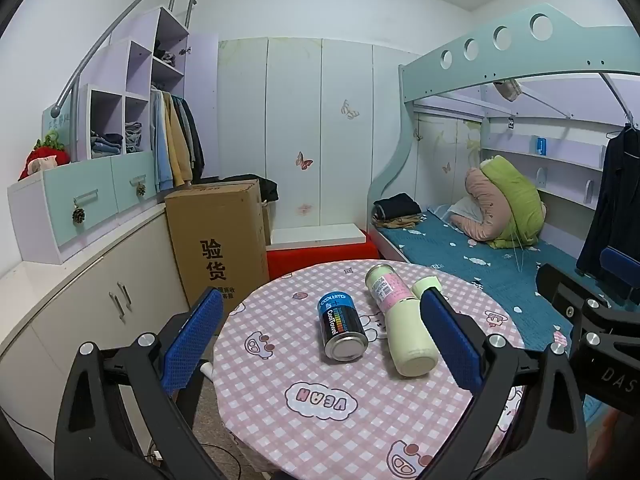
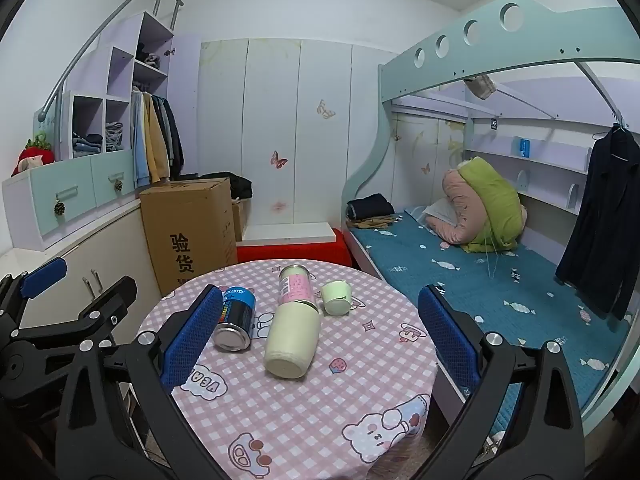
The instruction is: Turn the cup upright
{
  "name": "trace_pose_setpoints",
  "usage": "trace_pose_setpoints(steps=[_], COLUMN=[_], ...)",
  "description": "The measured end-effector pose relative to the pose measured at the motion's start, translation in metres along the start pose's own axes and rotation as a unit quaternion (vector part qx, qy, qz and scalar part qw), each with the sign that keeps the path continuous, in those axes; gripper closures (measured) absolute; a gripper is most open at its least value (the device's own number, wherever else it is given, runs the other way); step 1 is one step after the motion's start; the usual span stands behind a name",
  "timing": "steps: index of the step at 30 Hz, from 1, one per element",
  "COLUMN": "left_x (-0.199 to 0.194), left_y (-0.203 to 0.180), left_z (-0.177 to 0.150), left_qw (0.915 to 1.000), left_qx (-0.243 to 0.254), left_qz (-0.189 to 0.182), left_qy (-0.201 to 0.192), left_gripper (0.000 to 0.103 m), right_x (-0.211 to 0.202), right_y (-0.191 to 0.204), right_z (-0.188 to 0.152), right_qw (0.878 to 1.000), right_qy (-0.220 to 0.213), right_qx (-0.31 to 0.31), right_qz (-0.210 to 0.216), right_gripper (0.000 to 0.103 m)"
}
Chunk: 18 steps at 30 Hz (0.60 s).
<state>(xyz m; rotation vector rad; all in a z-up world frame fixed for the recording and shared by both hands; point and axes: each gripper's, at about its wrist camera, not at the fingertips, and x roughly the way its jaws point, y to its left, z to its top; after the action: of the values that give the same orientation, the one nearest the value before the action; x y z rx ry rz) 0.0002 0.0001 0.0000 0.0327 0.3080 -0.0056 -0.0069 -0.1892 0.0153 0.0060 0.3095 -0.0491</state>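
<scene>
A small pale green cup [image 2: 337, 298] lies on its side at the far part of the round table [image 2: 304, 412]; in the left wrist view [image 1: 426, 283] my finger partly hides it. A pale green bottle with a pink label [image 2: 294, 326] lies on its side beside it and also shows in the left wrist view [image 1: 400, 320]. A blue and black can [image 2: 235, 320] lies on its side to the left, seen in the left wrist view too [image 1: 341, 326]. My left gripper [image 1: 320, 344] and right gripper [image 2: 320, 340] are open and empty, above the table's near side.
A pink checked cloth covers the table. A cardboard box [image 2: 192, 232] and a red stool [image 2: 296, 250] stand behind it. A bunk bed [image 2: 500, 280] is on the right, low cabinets [image 1: 80, 300] on the left. The left gripper's body [image 2: 60, 320] shows left of the right one.
</scene>
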Motion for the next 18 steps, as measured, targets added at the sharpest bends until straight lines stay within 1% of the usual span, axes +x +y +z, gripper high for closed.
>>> trace_pose_setpoints(steps=[18], left_x=[-0.0002], left_y=[0.0001], left_z=[0.0001], left_qw=[1.0000], left_qx=[-0.002], left_qz=[-0.001], left_qy=[0.000], left_gripper=[0.008], right_x=[0.0018], right_y=[0.0011], right_z=[-0.0012], right_qw=[1.000], right_qy=[0.001], right_qx=[0.001], right_qz=[0.000], right_gripper=[0.005])
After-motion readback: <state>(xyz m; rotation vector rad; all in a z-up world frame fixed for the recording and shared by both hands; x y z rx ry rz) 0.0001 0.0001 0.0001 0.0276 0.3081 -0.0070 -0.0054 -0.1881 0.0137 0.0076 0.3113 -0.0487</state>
